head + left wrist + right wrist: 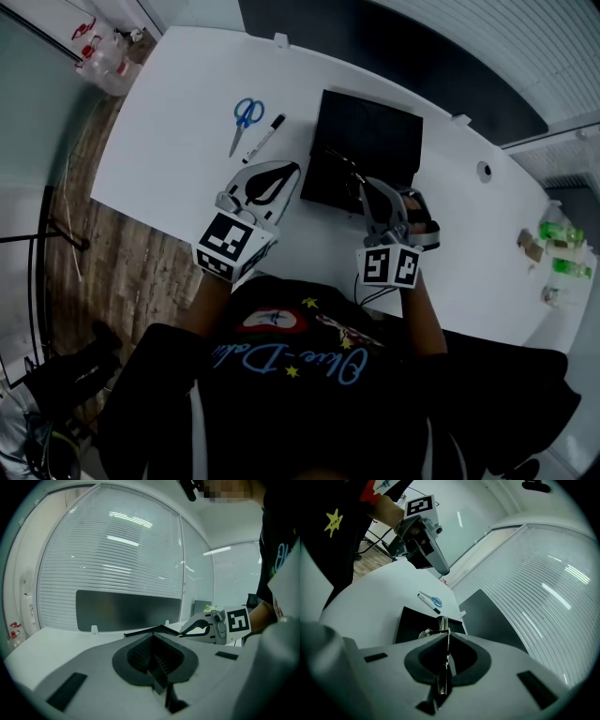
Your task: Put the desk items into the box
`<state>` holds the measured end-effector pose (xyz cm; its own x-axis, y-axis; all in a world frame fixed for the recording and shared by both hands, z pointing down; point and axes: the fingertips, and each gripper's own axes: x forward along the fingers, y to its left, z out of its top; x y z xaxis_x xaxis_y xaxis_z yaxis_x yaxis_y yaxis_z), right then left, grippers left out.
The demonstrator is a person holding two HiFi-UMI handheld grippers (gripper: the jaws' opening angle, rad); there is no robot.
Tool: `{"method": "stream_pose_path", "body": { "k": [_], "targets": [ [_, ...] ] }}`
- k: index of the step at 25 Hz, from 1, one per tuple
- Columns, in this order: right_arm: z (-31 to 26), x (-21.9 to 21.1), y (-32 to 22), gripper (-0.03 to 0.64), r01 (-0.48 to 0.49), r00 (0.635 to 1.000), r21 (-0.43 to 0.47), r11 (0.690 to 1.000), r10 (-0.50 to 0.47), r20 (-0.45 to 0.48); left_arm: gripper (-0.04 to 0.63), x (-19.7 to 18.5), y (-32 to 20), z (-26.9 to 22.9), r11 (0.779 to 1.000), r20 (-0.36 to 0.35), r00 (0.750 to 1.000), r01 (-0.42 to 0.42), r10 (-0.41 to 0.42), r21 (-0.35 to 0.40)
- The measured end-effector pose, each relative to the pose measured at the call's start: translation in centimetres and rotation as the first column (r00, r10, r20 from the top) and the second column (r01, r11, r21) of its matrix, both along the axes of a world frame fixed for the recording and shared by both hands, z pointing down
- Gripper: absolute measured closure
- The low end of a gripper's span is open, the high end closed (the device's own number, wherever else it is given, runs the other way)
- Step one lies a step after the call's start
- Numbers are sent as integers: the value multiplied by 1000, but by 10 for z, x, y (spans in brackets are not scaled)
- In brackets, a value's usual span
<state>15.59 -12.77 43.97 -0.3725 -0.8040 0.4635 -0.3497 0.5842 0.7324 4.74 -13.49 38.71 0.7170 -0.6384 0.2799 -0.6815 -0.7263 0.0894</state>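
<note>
An open black box [370, 141] stands in the middle of the white desk [178, 84]. Blue-handled scissors [247, 116] and a black-and-white marker [265, 138] lie to its left, also seen in the right gripper view, scissors [435, 602] beside marker [425, 600]. My right gripper [366, 186] hangs over the box's near edge, shut on a thin metal strip [442, 667] that stands upright between the pads; the box [412, 623] lies just beyond it. My left gripper [292, 171] rests at the box's left front corner, jaws together with nothing between them [153, 644].
Plastic bottles [105, 54] stand at the desk's far left corner, small green and brown items [553, 246] at the right end. A round cable hole [484, 171] sits right of the box. A dark panel [126, 609] lines the desk's far edge. Wooden floor [122, 281] lies left.
</note>
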Motion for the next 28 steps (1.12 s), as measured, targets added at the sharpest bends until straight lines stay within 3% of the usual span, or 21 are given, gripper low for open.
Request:
{"method": "stream_pose_path", "body": {
  "k": [28],
  "targets": [
    [36,-5,-8,600,63,998,-102,993,-65,-10,588,-5,-5,3,999,26,998,51,-51,-13]
  ]
}}
